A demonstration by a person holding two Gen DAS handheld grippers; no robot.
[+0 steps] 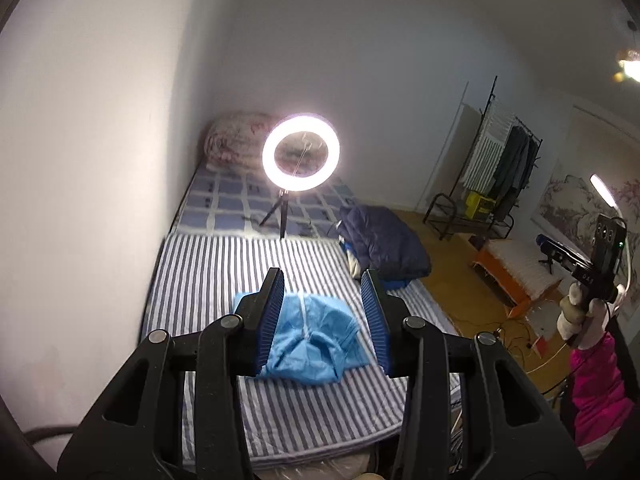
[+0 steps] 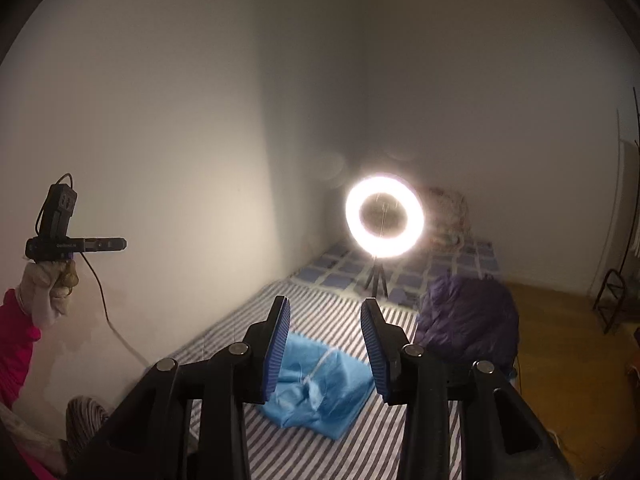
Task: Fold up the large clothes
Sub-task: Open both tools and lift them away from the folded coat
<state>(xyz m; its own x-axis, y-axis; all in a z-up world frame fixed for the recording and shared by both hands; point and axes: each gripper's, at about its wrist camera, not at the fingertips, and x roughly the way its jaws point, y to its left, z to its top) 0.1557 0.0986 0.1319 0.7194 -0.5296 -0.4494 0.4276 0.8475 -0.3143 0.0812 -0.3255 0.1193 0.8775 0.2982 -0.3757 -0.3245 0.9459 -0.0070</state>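
Though lettering unreadable, left tool point(image 1: 323, 322) and right tool point(image 2: 325, 350) released, empty above blue garment point(image 1: 312, 340).

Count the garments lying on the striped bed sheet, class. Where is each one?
2. A light blue garment lies folded mid-sheet, below the grippers. A dark navy jacket sits bundled at the sheet's right edge; more cloth may hide beneath it.

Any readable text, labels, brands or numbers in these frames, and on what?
Left gripper body, right wrist view: pale lettering, too blurred to read.
Right gripper body, left wrist view: small pale marks, too small to read.
Wall painting: no legible writing.
Nothing else carries text.
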